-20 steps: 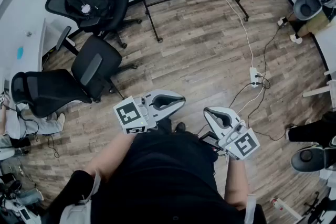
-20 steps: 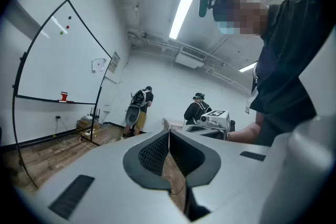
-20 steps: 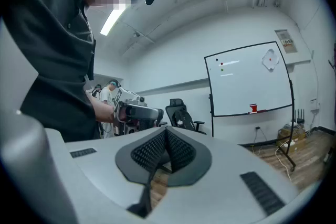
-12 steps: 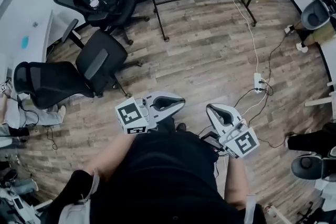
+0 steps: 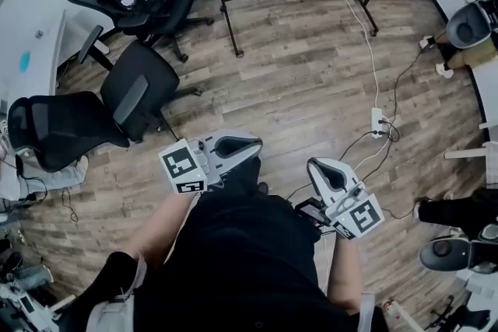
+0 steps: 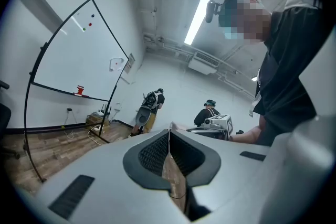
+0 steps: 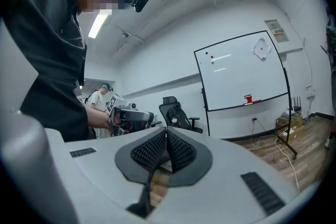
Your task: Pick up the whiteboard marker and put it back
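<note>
Both grippers are held low in front of the person's torso, at mid-frame in the head view; the left gripper [image 5: 253,148] points toward the right, the right gripper [image 5: 317,167] toward the upper left; each has its jaws pressed together on nothing. Only the head view shows the wooden floor [image 5: 296,58] and the office chairs [image 5: 132,0] at upper left; the gripper views show the whiteboard [image 7: 241,73] face, with a small red item [image 7: 248,99] on its ledge; whether that is the whiteboard marker I cannot tell. Against the earlier frame, the left gripper sits slightly further left; the right is about where it was.
</note>
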Demonstrator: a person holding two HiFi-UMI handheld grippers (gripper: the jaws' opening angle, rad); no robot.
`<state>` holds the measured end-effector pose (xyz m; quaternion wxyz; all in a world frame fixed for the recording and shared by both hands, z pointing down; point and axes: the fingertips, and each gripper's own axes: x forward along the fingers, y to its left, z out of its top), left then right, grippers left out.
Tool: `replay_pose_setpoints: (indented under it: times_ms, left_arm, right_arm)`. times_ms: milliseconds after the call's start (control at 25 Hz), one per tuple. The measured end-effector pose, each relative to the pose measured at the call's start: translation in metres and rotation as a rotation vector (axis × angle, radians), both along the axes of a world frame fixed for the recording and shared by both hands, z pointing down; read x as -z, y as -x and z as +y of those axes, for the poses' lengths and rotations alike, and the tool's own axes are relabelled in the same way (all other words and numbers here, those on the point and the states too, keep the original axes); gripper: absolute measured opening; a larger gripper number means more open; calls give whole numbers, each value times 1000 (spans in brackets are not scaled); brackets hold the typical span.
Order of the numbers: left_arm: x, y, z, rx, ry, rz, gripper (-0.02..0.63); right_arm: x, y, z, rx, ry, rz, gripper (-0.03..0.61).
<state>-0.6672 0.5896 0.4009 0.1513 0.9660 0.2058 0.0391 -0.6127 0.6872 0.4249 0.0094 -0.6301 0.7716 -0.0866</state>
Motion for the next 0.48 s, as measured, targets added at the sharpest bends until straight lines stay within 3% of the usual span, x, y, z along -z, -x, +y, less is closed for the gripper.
replay_pose_setpoints:
  times_ms: [480]
  left_arm:
    - [-4,-95,-122,-45,18,23,20]
  right_arm:
    - [8,-94,-126,-37,70,23,20]
